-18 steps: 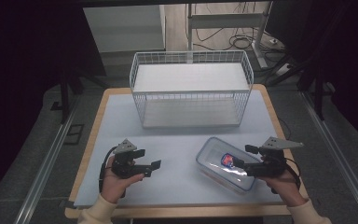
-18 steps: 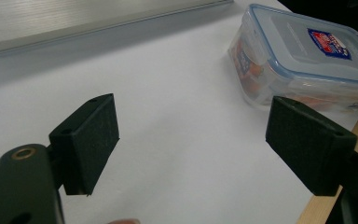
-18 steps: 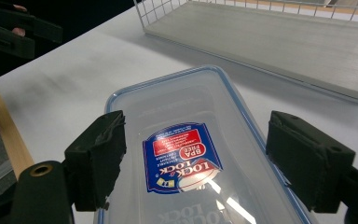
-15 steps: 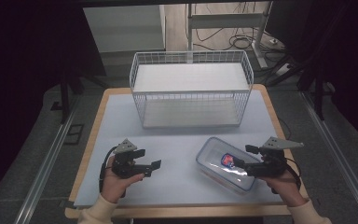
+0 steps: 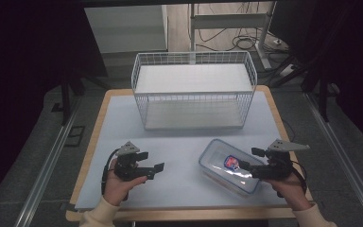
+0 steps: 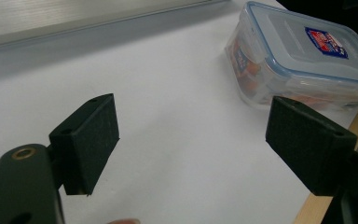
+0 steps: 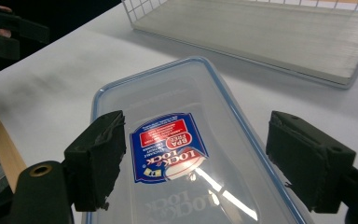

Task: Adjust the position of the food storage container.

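Observation:
A clear plastic food box (image 5: 229, 165) with a blue-rimmed lid and a red and blue label lies on the white table top at the front right. My right gripper (image 5: 246, 166) hovers over its lid, jaws wide apart, label (image 7: 168, 145) between them, nothing gripped. My left gripper (image 5: 157, 168) rests at the front left, pointing right toward the box (image 6: 298, 60), jaws open with bare table between the pads (image 6: 89, 140).
A white wire basket (image 5: 194, 90) stands at the back middle of the table, its base (image 7: 270, 37) just beyond the box. The wooden table edge (image 5: 179, 215) runs along the front. Dark floor and cables lie behind.

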A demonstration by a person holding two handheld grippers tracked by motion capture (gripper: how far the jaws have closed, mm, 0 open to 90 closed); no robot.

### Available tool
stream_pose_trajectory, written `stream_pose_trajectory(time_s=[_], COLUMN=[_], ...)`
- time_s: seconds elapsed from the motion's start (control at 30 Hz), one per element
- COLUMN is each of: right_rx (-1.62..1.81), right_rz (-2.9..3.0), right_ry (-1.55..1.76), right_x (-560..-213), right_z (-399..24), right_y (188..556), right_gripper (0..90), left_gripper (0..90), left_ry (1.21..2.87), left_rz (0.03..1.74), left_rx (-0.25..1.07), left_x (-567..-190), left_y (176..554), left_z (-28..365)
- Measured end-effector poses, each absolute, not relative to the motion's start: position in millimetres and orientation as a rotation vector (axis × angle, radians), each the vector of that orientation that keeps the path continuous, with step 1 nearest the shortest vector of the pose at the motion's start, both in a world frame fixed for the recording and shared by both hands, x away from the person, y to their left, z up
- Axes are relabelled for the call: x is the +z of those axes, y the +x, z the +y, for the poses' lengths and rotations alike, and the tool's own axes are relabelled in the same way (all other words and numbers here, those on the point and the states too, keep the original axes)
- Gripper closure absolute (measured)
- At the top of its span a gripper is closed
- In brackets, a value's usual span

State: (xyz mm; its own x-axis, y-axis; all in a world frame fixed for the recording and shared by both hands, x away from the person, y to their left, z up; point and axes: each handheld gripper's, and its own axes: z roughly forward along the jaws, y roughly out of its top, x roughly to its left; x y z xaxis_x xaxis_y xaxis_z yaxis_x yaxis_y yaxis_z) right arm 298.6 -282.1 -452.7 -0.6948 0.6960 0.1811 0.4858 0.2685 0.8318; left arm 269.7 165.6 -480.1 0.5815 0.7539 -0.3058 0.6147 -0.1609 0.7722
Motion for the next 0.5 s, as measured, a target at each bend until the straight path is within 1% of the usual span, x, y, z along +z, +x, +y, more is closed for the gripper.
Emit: stream_pose_trajectory(time_s=[0.17, 0.3, 0.4, 0.43, 0.5], right_rx=[1.392, 1.394, 1.393, 1.391, 1.376], right_rz=[2.309, 2.31, 2.311, 2.313, 2.325], right_ry=[1.106, 1.099, 1.094, 1.088, 1.095], right_x=[-452.8, -451.8, -450.4, -449.9, -447.8], right_z=[-283.0, -282.3, -282.7, -282.9, -283.5], right_y=[299.4, 297.6, 293.5, 291.9, 288.2], right_gripper=[20.1, 22.3, 27.3, 30.5, 41.3], left_gripper=[17.2, 17.2, 17.2, 17.3, 17.3], left_ry=[1.852, 1.852, 1.855, 1.852, 1.852], left_rz=[1.115, 1.116, 1.115, 1.118, 1.12], left_rx=[0.173, 0.167, 0.168, 0.166, 0.165], left_x=[-480.7, -480.7, -481.1, -481.2, -481.6], left_y=[269.9, 269.6, 269.9, 269.9, 270.1], left_z=[167.3, 166.3, 166.4, 166.4, 166.8])
